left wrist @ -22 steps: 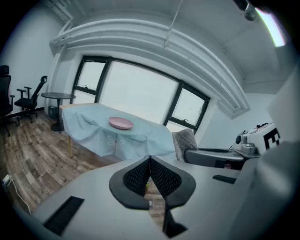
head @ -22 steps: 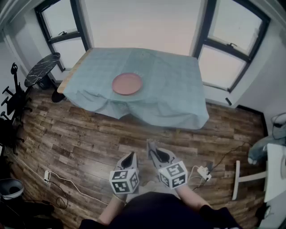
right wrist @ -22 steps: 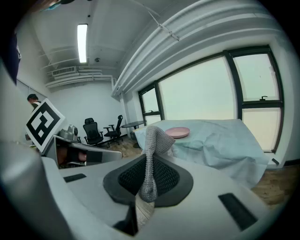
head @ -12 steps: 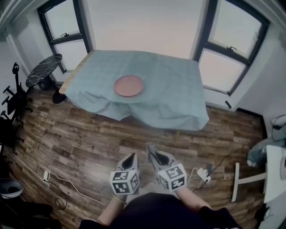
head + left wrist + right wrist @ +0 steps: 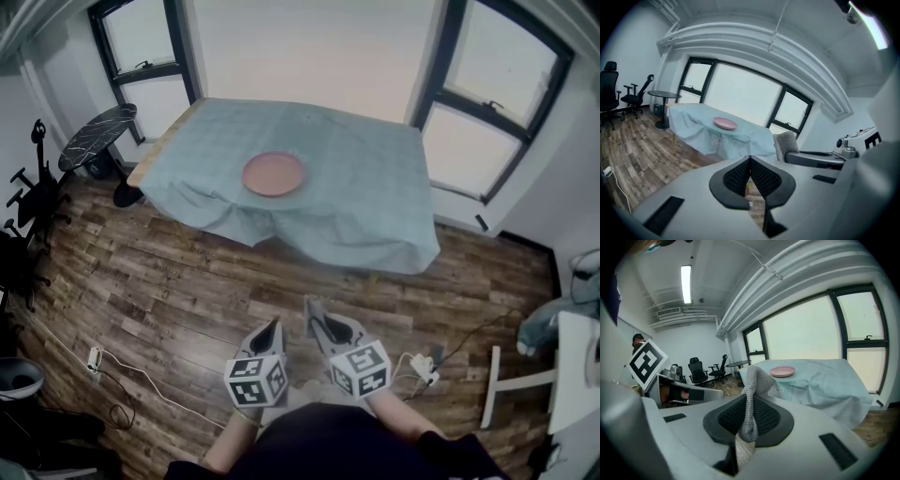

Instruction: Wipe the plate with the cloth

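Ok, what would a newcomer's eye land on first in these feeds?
The pink plate sits alone on the blue-draped table, far ahead across the wood floor. Nearer, the right gripper is clamped on a grey knitted cloth; the left gripper is shut and empty.

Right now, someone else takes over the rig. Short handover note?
Left gripper: shut, empty.
Right gripper: shut on the cloth.
Plate: on the covered table, across the floor from both grippers, neither touching it.
Done: cloth is gripped.
Left: approach the table, wipe the plate.
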